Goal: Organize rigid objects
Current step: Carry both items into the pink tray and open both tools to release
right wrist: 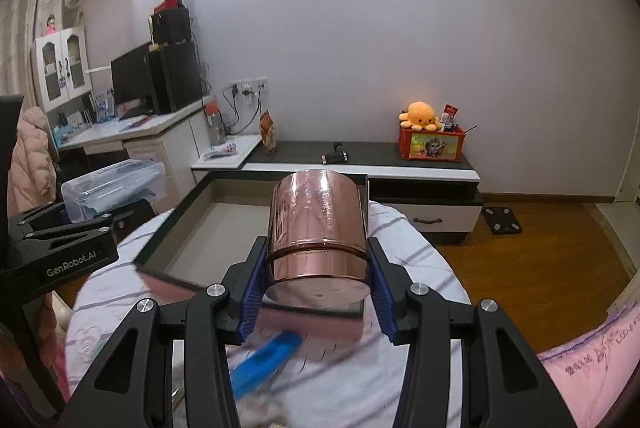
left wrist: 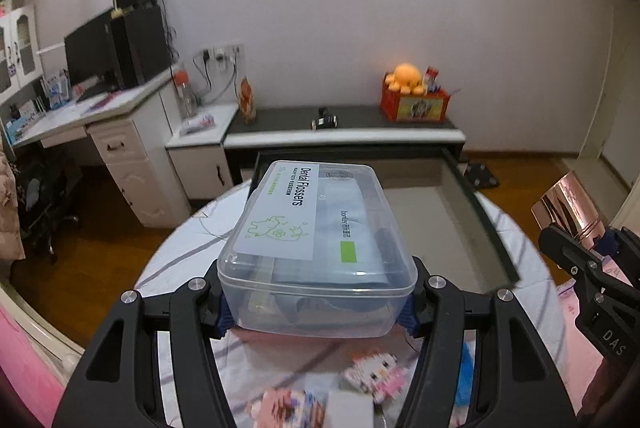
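Above the table (left wrist: 172, 252), left gripper (left wrist: 316, 312) clamping floss box (left wrist: 316, 228), right gripper (right wrist: 318, 292) clamping copper tin (right wrist: 318, 228)

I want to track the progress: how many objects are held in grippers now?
2. The clear plastic dental flosser box is clamped in the left gripper; the shiny rose-gold metal cylinder is clamped in the right gripper. Both are above the open black-framed drawer.

An orange plush octopus (right wrist: 421, 115) tops a red crate (right wrist: 434, 144) (on the low cabinet (right wrist: 360, 150)).
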A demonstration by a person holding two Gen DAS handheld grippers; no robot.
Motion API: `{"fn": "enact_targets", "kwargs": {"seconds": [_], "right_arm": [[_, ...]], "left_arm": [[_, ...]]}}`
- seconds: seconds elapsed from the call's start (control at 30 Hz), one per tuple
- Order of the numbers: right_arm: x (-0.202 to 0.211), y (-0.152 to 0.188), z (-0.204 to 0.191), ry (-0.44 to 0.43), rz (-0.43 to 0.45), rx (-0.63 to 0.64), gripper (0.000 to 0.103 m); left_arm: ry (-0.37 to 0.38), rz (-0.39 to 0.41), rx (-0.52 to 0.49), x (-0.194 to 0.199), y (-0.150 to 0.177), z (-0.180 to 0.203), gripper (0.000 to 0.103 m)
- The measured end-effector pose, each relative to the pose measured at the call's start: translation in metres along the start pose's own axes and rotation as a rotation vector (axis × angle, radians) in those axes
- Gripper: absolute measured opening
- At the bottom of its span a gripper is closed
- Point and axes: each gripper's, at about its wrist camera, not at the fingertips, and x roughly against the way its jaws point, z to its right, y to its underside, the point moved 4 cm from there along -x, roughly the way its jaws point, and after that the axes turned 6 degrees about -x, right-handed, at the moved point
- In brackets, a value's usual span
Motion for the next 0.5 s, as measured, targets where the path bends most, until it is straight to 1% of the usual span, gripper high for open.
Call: {"fn": "enact_targets", "kwargs": {"seconds": [0.1,0.13,0.2,0.3,0.43,0.5], "right_arm": [[-0.031,-0.001,0.002,-0.014,-0.054,0.001,0.048],[-0.042,0.0,0.003,-0.015,-0.075,0.0,0.048],[-0.059,0.004,0.006,-0.019,-0.114,-0.006,0.048],[-0.081,0.012,0.009,-0.03,-0.175,-0.012,0.048],[-0.092,0.016,0.012,-0.015,-0.212,-0.009,0.048],[-0.095,0.017,0.015,-0.015,-0.225,-0.019,0.048]], "left_arm": [[0.019,-0.083,0.01,-0.033,-0.003,-0.002,0.062],[0.01,-0.115,0.009,-0.045,-0.001,-0.002,0.062],[0.001,-0.149,0.006,-0.06,0.001,-0.002,0.062],[0.007,-0.177,0.001,-0.075,0.005,0.001,0.062],[0.003,-0.201,-0.007,-0.086,0.009,0.003,0.063],[-0.005,-0.216,-0.006,-0.088,0.01,0.002,0.073]]}}
